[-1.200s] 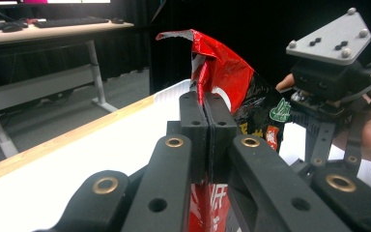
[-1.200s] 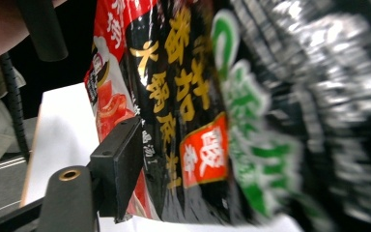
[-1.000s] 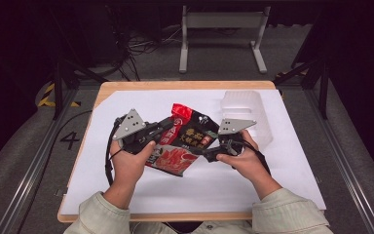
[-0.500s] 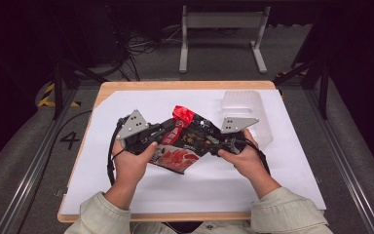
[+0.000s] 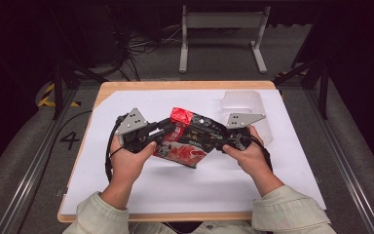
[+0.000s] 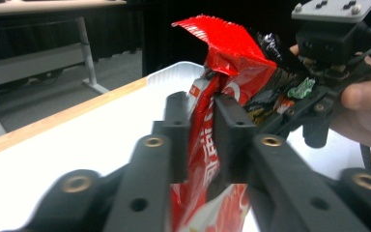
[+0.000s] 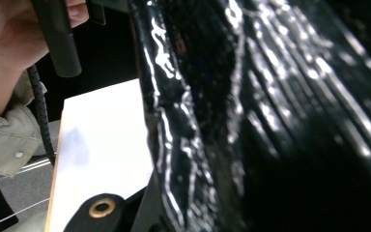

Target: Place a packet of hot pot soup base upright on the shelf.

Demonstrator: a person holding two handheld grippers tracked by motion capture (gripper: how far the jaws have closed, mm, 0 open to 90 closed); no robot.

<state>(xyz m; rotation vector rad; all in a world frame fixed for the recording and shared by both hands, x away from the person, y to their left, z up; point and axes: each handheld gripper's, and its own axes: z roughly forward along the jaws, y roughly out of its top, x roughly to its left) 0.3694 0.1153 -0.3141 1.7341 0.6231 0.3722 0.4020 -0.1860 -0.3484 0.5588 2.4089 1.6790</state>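
— Covering the wooden surface [image 5: 112, 90] is a white sheet [image 5: 141, 192]; what sits on it?

— A clear plastic tub [image 5: 246, 100] at its far right, and, nearer the person, a red and black snack bag [image 5: 187, 141] held up above the sheet's middle.

— Who holds it?

— The left gripper [image 6: 203, 123] has its fingers [image 6: 176, 121] clenched on the bag's red edge. The right gripper [image 5: 219, 141] meets the bag's black side; whether its fingers are clenched, I cannot tell.

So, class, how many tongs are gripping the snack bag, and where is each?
2: the left tongs pinch the snack bag at its left side; the right tongs hold its right side.
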